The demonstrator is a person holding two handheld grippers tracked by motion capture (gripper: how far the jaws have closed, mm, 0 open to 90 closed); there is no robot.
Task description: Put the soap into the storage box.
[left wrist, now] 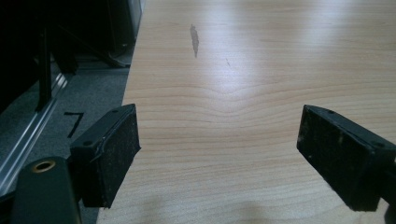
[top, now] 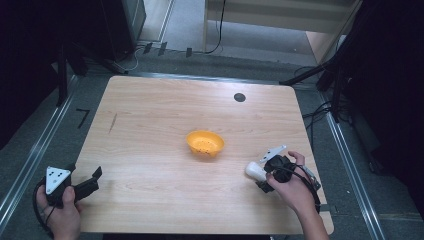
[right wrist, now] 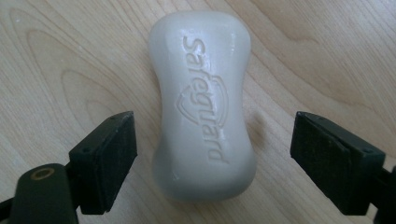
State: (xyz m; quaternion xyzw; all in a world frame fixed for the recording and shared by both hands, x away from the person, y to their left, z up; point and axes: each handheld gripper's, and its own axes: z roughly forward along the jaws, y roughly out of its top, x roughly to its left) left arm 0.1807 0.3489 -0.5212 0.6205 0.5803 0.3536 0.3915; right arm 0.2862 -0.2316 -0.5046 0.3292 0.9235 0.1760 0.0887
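White soap bar [right wrist: 203,105], flat on the counter [top: 150,115] at its right near edge, long axis running straight away between the wide-open, non-touching jaws of the right claw [right wrist: 212,158]; left claw [left wrist: 219,154] open, empty, well apart.

In the high view the right gripper [top: 263,176] and hand [top: 292,187] cover part of the soap [top: 253,170]; the desk's [top: 165,115] near edge is cut off.
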